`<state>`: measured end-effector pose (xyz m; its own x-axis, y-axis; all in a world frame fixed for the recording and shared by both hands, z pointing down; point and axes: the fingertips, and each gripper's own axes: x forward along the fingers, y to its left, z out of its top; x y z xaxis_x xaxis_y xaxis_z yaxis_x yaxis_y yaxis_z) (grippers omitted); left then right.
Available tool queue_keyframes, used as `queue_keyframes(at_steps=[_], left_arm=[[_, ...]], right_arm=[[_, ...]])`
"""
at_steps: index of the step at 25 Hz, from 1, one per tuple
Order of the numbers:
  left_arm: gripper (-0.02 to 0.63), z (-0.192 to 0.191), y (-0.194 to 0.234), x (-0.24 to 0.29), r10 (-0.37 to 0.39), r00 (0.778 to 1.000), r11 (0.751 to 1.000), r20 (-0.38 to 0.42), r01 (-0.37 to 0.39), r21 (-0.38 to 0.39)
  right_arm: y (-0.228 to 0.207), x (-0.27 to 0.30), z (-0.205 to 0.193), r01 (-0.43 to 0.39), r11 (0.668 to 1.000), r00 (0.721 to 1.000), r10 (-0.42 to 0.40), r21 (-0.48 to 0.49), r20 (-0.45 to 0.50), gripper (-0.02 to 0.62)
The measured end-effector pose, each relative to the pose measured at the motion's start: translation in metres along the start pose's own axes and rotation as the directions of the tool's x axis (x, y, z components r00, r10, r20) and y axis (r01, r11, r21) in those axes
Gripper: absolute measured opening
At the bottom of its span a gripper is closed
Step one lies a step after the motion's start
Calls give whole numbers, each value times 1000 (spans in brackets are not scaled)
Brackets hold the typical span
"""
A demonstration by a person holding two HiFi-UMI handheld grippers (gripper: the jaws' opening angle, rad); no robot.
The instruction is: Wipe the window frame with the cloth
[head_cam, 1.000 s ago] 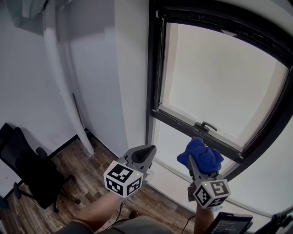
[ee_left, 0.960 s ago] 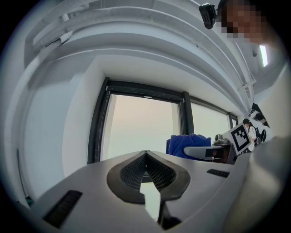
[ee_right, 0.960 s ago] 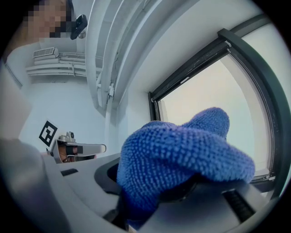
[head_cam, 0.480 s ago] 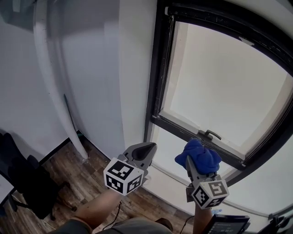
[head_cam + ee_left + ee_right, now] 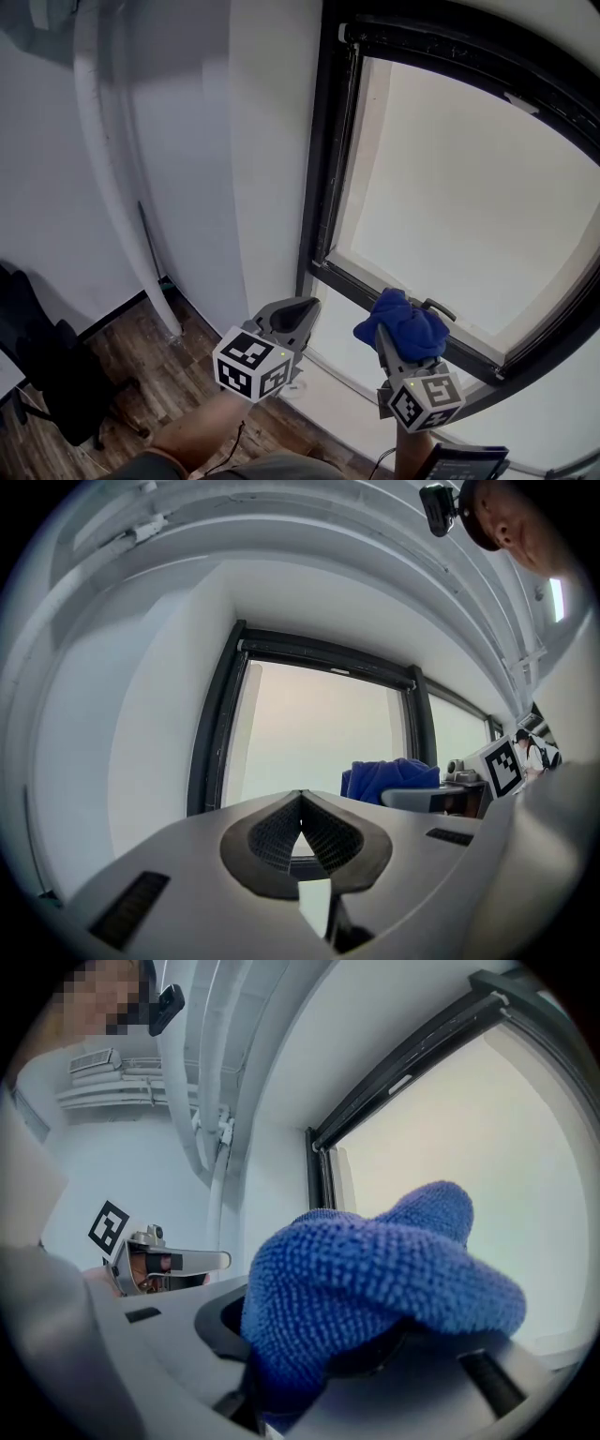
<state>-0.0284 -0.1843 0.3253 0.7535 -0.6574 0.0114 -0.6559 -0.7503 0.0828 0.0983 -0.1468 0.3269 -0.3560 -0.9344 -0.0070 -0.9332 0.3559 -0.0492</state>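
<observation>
A bunched blue cloth (image 5: 401,321) is clamped in my right gripper (image 5: 398,330), held just in front of the lower bar of the black window frame (image 5: 323,187), near its black handle (image 5: 437,307). In the right gripper view the blue cloth (image 5: 375,1283) covers the jaws, with the frame's upright (image 5: 317,1177) behind it. My left gripper (image 5: 295,314) is shut and holds nothing, left of the cloth and below the frame's lower left corner. In the left gripper view the pads (image 5: 323,834) meet, and the cloth (image 5: 389,780) shows at right before the window frame (image 5: 211,724).
A white wall (image 5: 187,150) with a white pipe (image 5: 117,206) stands left of the window. A black office chair (image 5: 52,384) sits on the wooden floor (image 5: 122,356) at lower left. A white sill (image 5: 347,384) runs below the frame.
The view has drifted up and right along the window. My right gripper with the cloth has moved a little closer to the frame's lower bar and handle. The left gripper is unchanged.
</observation>
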Motion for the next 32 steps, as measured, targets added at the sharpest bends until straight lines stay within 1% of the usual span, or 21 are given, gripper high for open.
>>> queue_keyframes(at_steps=[3, 6, 9, 12, 15, 18, 22, 26, 32], left_arm=[[5, 18, 6, 18, 34, 999, 999, 36, -34, 1], [5, 37, 12, 37, 75, 995, 997, 70, -76, 6], [5, 55, 19, 53, 107, 990, 994, 94, -107, -1], [5, 76, 30, 63, 144, 982, 989, 120, -146, 9], [5, 101, 44, 72, 170, 975, 984, 146, -176, 26], [5, 127, 63, 86, 184, 968, 981, 169, -192, 33], [5, 159, 94, 100, 187, 960, 980, 210, -196, 25], [5, 187, 123, 112, 184, 953, 978, 242, -203, 55], [5, 229, 154, 134, 150, 948, 979, 281, -181, 89]], right_arm=[[-14, 17, 19, -48, 998, 999, 48, -37, 18, 156], [-27, 35, 37, -95, 991, 995, 97, -93, 14, 156], [-36, 53, 54, -150, 984, 988, 151, -101, 8, 156], [-37, 76, 75, -211, 971, 976, 216, -113, 30, 156], [-35, 101, 99, -243, 961, 966, 251, -130, 54, 156], [-34, 133, 124, -256, 954, 959, 271, -158, 79, 156], [-28, 177, 158, -255, 947, 953, 280, -194, 113, 156], [-18, 217, 190, -269, 941, 945, 299, -205, 132, 156], [-18, 278, 240, -219, 944, 947, 266, -245, 178, 156]])
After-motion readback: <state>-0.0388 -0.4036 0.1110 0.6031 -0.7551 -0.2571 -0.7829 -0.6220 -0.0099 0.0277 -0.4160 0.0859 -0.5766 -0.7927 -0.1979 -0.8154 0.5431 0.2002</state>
